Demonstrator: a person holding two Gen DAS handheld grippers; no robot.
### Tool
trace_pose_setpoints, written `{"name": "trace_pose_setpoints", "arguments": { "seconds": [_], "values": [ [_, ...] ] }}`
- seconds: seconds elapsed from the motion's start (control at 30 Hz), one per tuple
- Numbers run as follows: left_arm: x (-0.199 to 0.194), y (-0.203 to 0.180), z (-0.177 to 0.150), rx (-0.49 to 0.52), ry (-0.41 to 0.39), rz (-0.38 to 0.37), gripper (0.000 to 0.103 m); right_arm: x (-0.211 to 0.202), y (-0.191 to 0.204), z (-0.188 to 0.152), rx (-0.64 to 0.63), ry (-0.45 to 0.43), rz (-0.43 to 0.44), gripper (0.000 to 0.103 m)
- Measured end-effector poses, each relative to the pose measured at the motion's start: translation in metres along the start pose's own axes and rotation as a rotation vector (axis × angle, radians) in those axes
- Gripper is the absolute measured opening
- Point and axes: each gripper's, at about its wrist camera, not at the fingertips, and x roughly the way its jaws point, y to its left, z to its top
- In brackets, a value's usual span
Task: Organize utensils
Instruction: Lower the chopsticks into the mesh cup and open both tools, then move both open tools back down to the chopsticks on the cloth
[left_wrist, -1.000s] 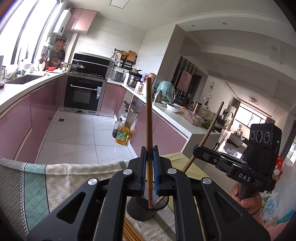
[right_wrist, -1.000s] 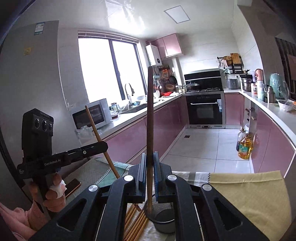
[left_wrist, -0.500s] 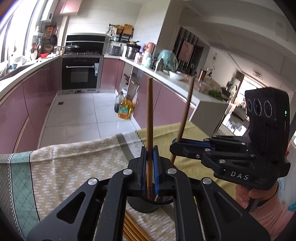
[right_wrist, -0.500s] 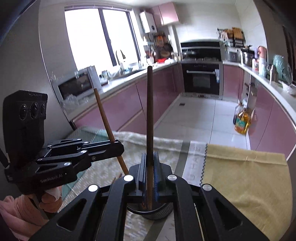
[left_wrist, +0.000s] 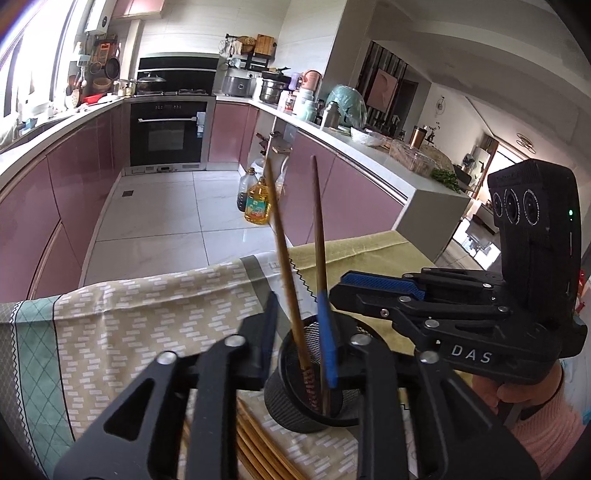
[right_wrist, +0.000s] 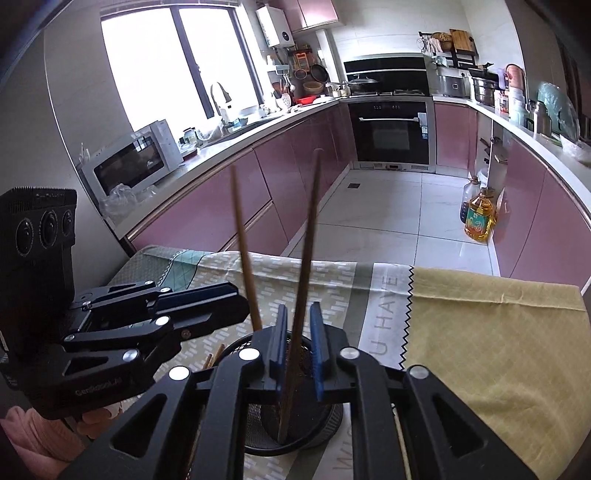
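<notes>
Two fisheye views over a cloth-covered counter (right_wrist: 491, 332) in a pink-cabinet kitchen. At bottom centre of both stands a black mesh cup (left_wrist: 295, 406), with two brown chopsticks standing in it and leaning apart; loose chopsticks (left_wrist: 258, 450) lie on the cloth at lower left of the cup.

In the left view, the left gripper (left_wrist: 297, 334) fills the bottom; its blue-padded jaws are opening, with both upright sticks between them, and the left stick (left_wrist: 284, 266) looks free of the pads, so released; at right the right gripper (left_wrist: 373, 291) reaches in, its body marked "DAS", a hand (left_wrist: 517, 395) in a pink sleeve under it.

In the right view, the right gripper's jaws are opening around the right stick (right_wrist: 304, 266), which leans between the pads, loose; at left the other gripper's body reads "GenRobot.AI"; the cloth shows partial printed letters, "U HAVE"; a yellow oil bottle (right_wrist: 480, 218) stands on the floor at right, label unreadable.
</notes>
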Motion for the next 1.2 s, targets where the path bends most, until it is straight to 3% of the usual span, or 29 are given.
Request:
{"name": "trace_pose_setpoints", "arguments": {
  "seconds": [0.23, 0.3, 0.47, 0.63, 0.8, 1.0, 1.2],
  "values": [
    [-0.030, 0.011, -0.014, -0.010, -0.066, 0.032, 0.032, -0.023, 0.004, -0.014, 0.003, -0.069, 0.018, 0.029],
    [-0.043, 0.012, -0.021, -0.010, -0.084, 0.049, 0.036, -0.032, 0.009, -0.020, -0.012, -0.089, 0.027, 0.036],
    [-0.073, 0.020, -0.046, -0.001, -0.105, 0.096, 0.044, -0.055, 0.029, -0.043, -0.074, -0.113, 0.086, 0.039],
    [-0.089, 0.034, -0.076, -0.011, -0.056, 0.142, 0.047, -0.055, 0.045, -0.071, -0.106, -0.058, 0.132, 0.040],
    [-0.084, 0.045, -0.107, -0.051, 0.018, 0.160, 0.048, -0.026, 0.055, -0.100, -0.074, 0.053, 0.141, 0.040],
    [-0.063, 0.049, -0.137, -0.086, 0.119, 0.171, 0.049, 0.004, 0.067, -0.125, -0.074, 0.149, 0.081, 0.040],
    [-0.053, 0.051, -0.154, -0.094, 0.169, 0.177, 0.049, 0.014, 0.071, -0.135, -0.071, 0.172, 0.047, 0.040]
  ]
}}
